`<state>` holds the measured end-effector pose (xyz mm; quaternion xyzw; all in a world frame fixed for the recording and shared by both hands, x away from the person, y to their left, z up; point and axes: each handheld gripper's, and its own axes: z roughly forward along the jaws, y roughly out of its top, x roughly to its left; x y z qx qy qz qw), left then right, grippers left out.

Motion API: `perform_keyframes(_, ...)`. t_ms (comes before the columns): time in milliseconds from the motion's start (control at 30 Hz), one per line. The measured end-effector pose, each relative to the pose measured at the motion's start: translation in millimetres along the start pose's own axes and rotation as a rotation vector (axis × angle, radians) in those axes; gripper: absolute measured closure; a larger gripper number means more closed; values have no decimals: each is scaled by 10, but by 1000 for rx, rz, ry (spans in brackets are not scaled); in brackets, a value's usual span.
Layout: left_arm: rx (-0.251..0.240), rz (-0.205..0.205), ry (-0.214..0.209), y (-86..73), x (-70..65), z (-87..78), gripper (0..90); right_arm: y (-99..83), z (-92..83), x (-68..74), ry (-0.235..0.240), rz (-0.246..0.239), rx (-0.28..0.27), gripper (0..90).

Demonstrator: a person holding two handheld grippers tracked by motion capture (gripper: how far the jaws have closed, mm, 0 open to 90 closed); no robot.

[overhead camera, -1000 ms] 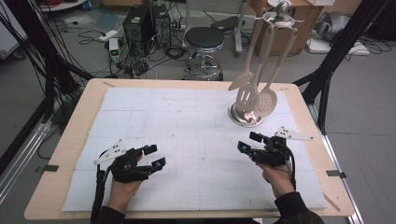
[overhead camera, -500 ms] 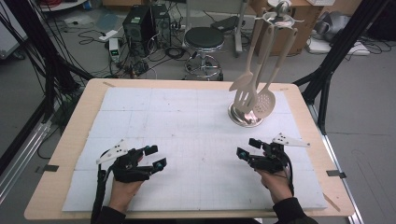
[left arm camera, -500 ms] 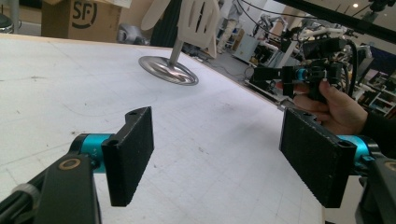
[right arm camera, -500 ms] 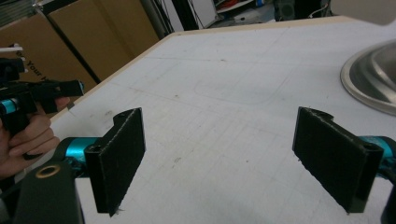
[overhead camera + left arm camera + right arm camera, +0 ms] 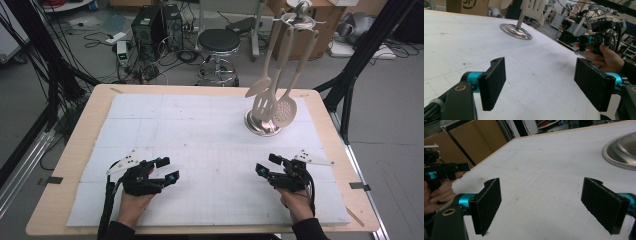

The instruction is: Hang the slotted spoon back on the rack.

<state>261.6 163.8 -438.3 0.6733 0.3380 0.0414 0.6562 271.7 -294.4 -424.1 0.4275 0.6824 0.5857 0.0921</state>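
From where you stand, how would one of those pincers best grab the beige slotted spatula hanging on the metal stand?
Probably by the beige slotted spatula's thin handle, just above the blade, coming from the near side with the right gripper, which is nearer. The handle hangs free and narrow, easy for open jaws to close across; the round metal stand base sits behind.

Lighting even and bright overhead; my jaws cast only faint shadows. Glare on the steel stand base [image 5: 262, 123]. Background in my gripper views soft, slightly blurred.

A wooden table [image 5: 85, 135] carries a white mat [image 5: 200, 150] and a utensil stand [image 5: 262, 122].
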Motion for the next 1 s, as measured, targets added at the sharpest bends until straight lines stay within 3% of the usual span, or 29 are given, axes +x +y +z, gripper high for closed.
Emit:
perform_keyframes(300,7,7,7,-20,7,13,259,-12,-29,25,6,-27,-29,159)
perform_keyframes(467,9,10,11,-19,19,8,260,-43,-25,29,-1,-49,-19,159)
perform_keyframes(1000,20,12,17,-36,31,19,259,-73,-33,4,-1,-44,-36,156)
